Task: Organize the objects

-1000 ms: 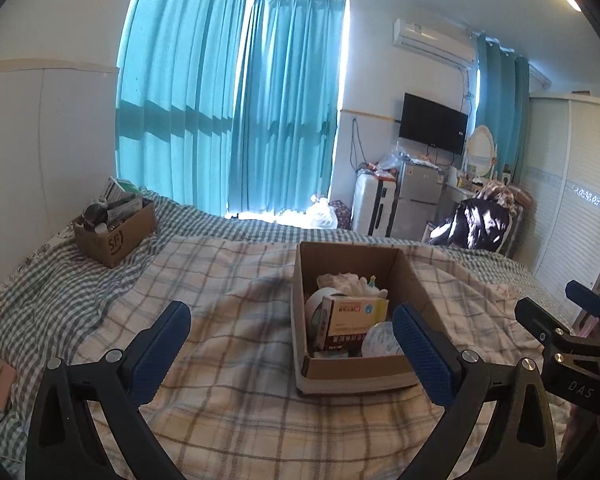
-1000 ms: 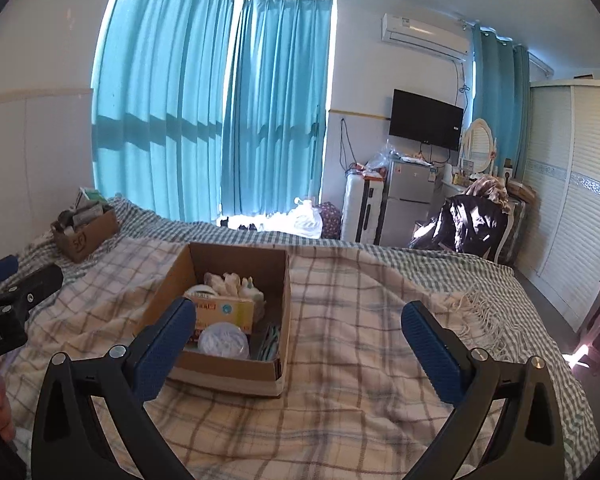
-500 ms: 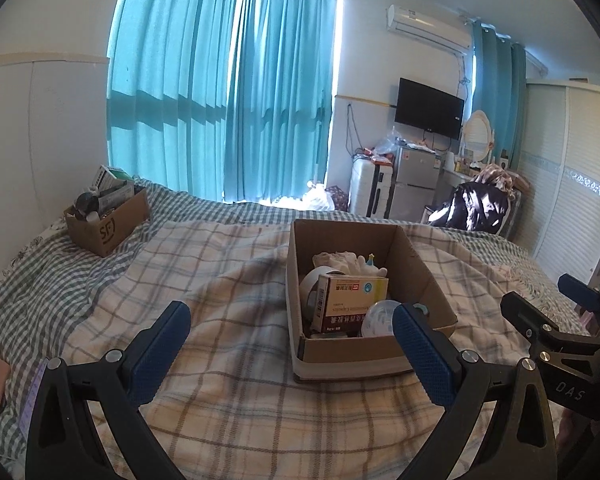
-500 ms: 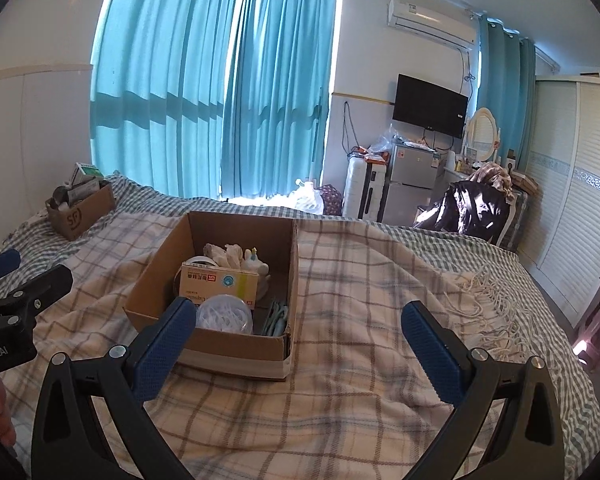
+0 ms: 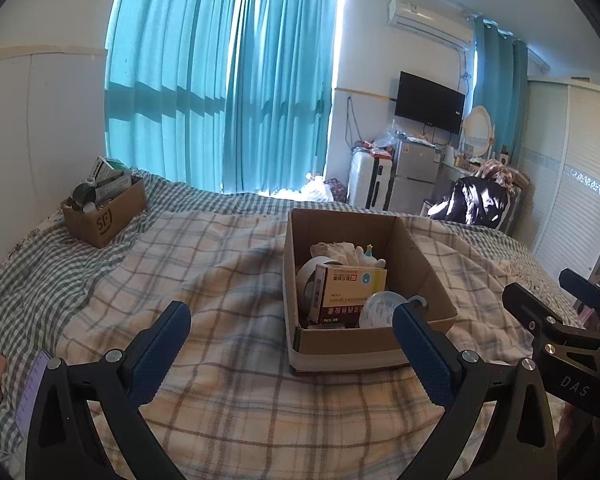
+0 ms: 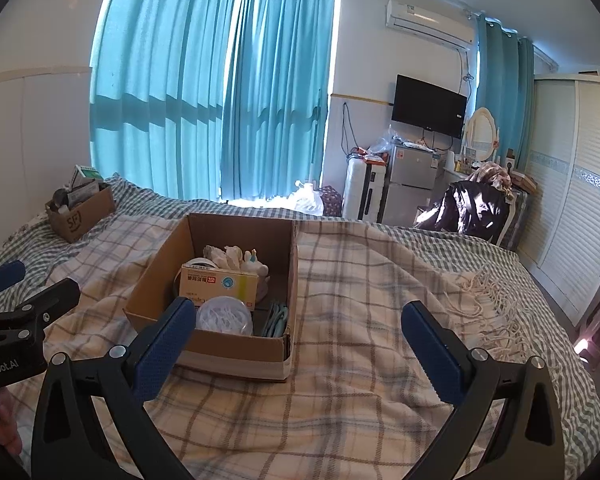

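Observation:
An open cardboard box stands on the plaid blanket in the middle of the bed. It holds a red-and-yellow medicine carton, a round clear plastic lid, a tape roll, white cloth and a small toy. My left gripper is open and empty, just short of the box's near wall. My right gripper is open and empty, near the box's right front corner.
A smaller cardboard box full of items sits at the far left of the bed. A phone lies at the bed's left edge. Beyond the bed stand a fridge, a chair with a dark jacket and a wardrobe.
Both grippers have moved closer to the open box and tilted downward; the box now looks larger and nearer in both views. Both stay open.

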Motion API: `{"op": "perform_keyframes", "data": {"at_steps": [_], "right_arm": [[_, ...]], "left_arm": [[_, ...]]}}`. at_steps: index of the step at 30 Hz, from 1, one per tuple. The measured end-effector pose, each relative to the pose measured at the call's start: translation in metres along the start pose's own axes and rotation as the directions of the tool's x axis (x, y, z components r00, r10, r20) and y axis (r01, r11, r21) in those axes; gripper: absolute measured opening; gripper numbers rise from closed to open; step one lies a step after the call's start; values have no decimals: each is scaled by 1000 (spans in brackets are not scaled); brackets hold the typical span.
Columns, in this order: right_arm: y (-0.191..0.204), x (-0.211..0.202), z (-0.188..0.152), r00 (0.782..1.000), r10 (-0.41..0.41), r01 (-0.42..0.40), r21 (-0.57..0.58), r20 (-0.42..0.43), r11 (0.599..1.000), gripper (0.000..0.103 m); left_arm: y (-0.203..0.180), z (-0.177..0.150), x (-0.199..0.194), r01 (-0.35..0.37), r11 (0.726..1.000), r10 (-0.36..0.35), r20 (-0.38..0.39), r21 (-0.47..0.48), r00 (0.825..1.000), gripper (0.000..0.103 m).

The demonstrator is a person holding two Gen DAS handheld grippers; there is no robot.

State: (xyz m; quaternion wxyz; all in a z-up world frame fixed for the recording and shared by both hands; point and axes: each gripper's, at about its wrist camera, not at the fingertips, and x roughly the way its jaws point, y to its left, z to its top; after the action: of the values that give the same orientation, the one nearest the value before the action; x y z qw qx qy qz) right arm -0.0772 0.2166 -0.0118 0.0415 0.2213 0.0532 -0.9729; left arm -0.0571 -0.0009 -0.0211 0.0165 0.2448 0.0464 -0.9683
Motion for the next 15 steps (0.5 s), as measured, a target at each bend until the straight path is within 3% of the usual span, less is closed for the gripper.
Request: {"op": "perform_keyframes", "data": {"at_steps": [15], "right_arm": [[1,2,-1,1000,-1,1,8,-7,1000,103]], "left_arm": [[-1,0,1,-4,1000,4,-3,11,1000,103]]}}
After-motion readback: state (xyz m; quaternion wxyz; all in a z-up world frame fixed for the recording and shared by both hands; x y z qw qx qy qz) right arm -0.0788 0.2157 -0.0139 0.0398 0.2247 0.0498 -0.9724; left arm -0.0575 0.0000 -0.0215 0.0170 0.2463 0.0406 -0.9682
